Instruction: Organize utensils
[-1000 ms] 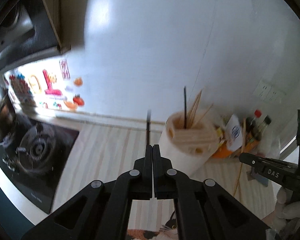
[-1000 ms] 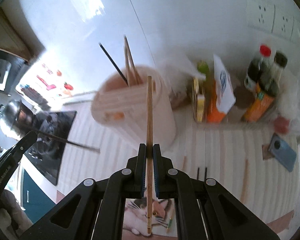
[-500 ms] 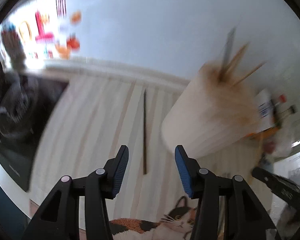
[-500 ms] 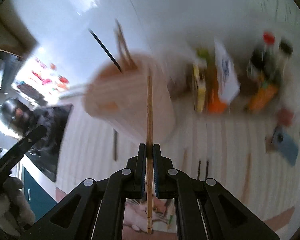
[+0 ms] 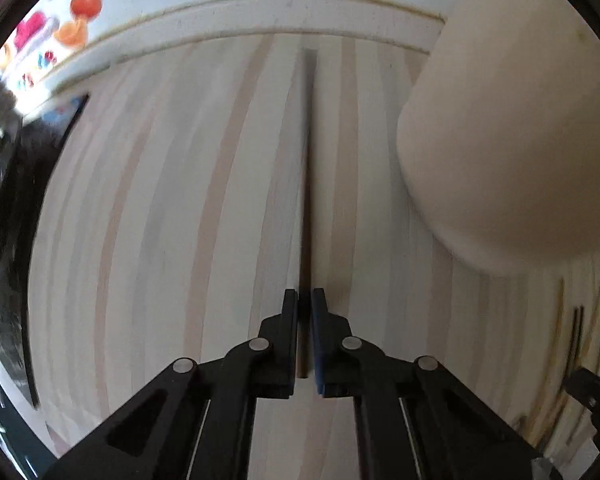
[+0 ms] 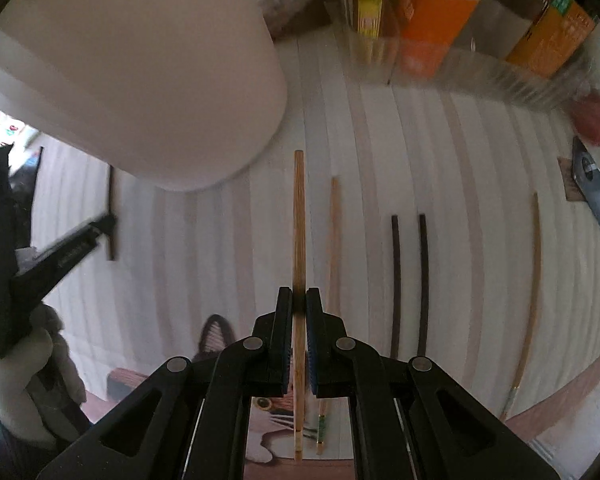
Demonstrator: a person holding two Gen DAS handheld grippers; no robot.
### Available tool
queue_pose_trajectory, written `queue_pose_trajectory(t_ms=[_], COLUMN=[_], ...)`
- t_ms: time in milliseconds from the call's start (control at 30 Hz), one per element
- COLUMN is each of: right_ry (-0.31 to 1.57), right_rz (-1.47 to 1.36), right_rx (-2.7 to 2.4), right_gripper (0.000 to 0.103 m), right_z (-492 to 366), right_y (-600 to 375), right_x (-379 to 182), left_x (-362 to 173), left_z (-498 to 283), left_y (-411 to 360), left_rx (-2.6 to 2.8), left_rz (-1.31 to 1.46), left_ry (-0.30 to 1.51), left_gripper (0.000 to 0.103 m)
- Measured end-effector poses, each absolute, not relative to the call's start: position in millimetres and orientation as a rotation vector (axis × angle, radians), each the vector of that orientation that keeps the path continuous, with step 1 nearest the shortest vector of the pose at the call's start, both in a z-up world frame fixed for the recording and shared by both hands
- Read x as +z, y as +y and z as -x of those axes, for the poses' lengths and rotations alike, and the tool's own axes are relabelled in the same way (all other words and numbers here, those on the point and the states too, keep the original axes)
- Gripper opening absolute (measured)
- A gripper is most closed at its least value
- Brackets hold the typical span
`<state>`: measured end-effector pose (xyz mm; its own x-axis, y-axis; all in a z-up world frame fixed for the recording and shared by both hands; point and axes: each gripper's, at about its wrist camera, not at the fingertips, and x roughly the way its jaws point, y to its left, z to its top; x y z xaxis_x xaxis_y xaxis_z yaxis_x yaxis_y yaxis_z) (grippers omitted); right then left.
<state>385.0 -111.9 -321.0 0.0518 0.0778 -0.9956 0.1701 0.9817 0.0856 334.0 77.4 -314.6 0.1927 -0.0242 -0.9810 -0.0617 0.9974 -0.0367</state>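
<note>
Left gripper (image 5: 304, 300): jaws have just been closing, now nearly together around 1 dark chopstick (image 5: 307, 168) that runs between the pads; chopstick lies along the striped counter (image 5: 160, 200), pointing toward the wall
Right gripper (image 6: 299, 300): clamped tight on 1 bamboo chopstick (image 6: 299, 224), stick runs straight through the pads, both ends free
Holder (image 6: 140, 72): big pale cylinder standing on the counter, up-left of the right gripper in its view, right of the dark chopstick in the left view
Loose bamboo chopstick (image 6: 332, 240): flat on the counter just right of the held one, about parallel
Dark pair (image 6: 408, 276): 2 dark chopsticks flat, side by side, further right
Light chopstick (image 6: 530, 288): flat, alone, far right, well apart from the pair
Back of counter: orange and yellow packages (image 6: 428, 12) near the wall, blurred
Cat picture (image 6: 276, 420): under the right gripper, partly hidden
Person: light-gloved hand (image 6: 16, 368) on the left tool, seen in the right view
</note>
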Motion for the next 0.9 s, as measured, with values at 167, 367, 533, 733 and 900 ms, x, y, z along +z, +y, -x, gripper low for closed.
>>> queue_pose_trajectory(t_ms=[167,367,533,733,900], right_ry=[1.539,1.56,1.566,1.558,1.556], right_rz=[-0.161,-0.149,-0.157,-0.138,-0.13], right_rx=[-0.052,-0.022,-0.015,0.0,-0.003], right_gripper=[0.007,0.007,0.007,0.007,0.007], right_z=[-371.3,-355.3,-354.0,-367.4,-377.4], right_y=[-108.2,-107.8,-107.3,-92.8,-84.3], right_x=[-322.0,-328.5,-334.0,-331.2,-332.8], left_x=[-314.7,-314.7,-311.4,-307.0,-308.7], left_z=[-225.0,-174.1,-188.0,-243.0,-264.9], left_y=[86.9,103.4,112.1,129.3,132.7], left_rx=[-0.011,0.036,0.058,0.105,0.118], left_rz=[0.047,0.104,0.136,0.154,0.126], left_ry=[1.505,1.528,1.534,1.457,1.453], left_gripper=[0.004,0.004,0.009,0.017,0.017])
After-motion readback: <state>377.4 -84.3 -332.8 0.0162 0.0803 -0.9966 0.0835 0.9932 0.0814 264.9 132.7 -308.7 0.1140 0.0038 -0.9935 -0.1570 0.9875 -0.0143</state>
